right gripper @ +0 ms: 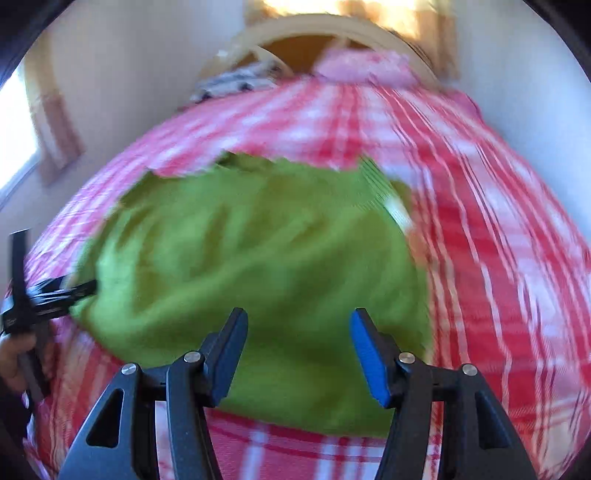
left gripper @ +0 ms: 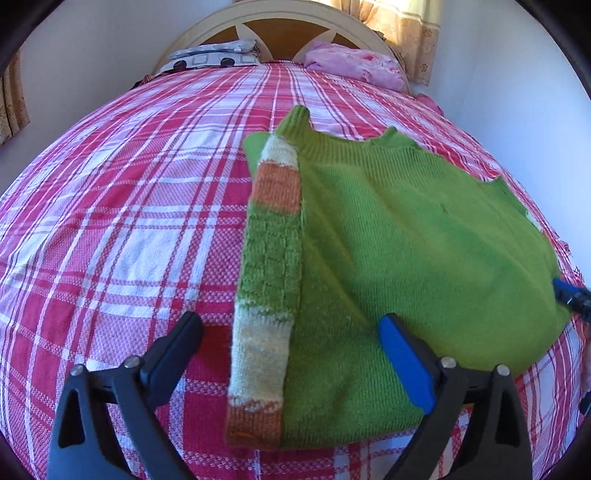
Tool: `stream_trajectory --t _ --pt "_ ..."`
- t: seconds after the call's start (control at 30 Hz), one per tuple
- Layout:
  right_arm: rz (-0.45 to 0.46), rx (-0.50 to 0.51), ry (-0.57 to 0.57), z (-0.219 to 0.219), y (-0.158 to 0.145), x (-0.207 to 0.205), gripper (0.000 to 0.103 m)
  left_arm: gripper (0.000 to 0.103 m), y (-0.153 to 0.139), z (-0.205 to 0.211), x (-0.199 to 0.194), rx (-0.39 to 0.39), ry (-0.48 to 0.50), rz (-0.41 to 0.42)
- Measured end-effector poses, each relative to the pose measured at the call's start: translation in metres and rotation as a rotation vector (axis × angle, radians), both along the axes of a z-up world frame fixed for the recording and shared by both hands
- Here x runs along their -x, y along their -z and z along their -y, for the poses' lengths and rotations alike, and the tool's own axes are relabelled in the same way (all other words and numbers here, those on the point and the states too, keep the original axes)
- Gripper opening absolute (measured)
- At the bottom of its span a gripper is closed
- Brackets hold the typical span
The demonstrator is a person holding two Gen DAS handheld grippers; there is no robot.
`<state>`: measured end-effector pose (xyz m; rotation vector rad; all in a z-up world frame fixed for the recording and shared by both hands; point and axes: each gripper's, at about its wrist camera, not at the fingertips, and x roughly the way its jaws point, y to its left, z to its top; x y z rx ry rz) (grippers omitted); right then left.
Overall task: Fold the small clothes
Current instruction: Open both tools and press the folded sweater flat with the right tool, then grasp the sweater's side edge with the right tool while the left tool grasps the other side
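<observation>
Green knit sweater (left gripper: 388,258) lies flat on bed w/ red-and-white plaid bedspread (left gripper: 129,221), neck end toward the headboard (left gripper: 273,22). One striped sleeve (left gripper: 269,280) (cream, orange, green bands) is folded lengthwise over the sweater's left edge, cuff at the hem end nearest the camera.

Left gripper (left gripper: 291,343) hovers over sweater's near left part, jaws spread wide, straddling the sleeve, nothing gripped; one finger is over bare bedspread left of the sweater, the blue-padded one over the green body.

Right gripper (right gripper: 299,332) is above sweater's near hem, right of centre; view blurred. Jaws abt half open, green knit seen between them, but can't tell if pads touch it.

Two pillows sit beyond the sweater by the headboard: pink pillow (left gripper: 354,62), patterned grey-white pillow (left gripper: 214,55).
</observation>
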<state>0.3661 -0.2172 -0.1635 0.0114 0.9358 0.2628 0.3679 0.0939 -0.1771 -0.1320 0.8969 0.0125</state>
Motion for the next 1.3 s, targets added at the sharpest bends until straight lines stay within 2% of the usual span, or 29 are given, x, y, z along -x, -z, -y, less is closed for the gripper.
stream_trajectory --t 0.1,0.23,0.33,0.47,0.57,0.67,0.77,0.93,1.1,1.2,1.3 --pt "0.019 -0.024 -0.019 0.009 0.009 0.005 0.058 0.103 0.001 0.002 0.0 -0.007 0.009 -0.005" --pt "0.008 0.045 -0.007 0.006 0.005 0.01 0.058 0.103 0.001 0.0 0.002 0.008 0.011 0.001" --pt "0.039 0.105 0.034 -0.009 -0.012 0.011 0.059 0.103 0.001 -0.001 0.003 0.019 0.01 0.007" --pt "0.104 0.074 -0.053 -0.046 -0.031 0.007 0.059 0.103 0.001 0.002 0.002 0.013 0.01 0.005" --pt "0.093 0.087 -0.103 -0.071 -0.022 -0.001 0.059 0.103 0.001 0.002 0.003 0.014 0.011 0.005" --pt "0.022 0.108 -0.093 -0.075 0.003 -0.008 0.059 0.103 0.001 0.002 0.003 0.015 0.011 0.005" --pt "0.043 0.112 -0.093 -0.069 0.008 0.001 0.059 0.103 0.0 0.001 0.004 0.026 0.013 0.01" --pt "0.051 0.113 -0.084 -0.058 0.011 0.015 0.059 0.103 -0.004 -0.018 0.015 0.145 -0.008 0.07" --pt "0.069 0.113 -0.046 -0.059 0.003 0.019 0.059 0.103 -0.003 -0.054 0.031 0.344 -0.096 0.147" --pt "0.137 0.125 -0.053 -0.068 -0.013 0.032 0.06 0.103 -0.002 -0.06 0.035 0.388 -0.12 0.17" --pt "0.217 0.142 -0.157 -0.098 -0.032 0.049 0.06 0.103 -0.002 -0.061 0.034 0.399 -0.132 0.178"
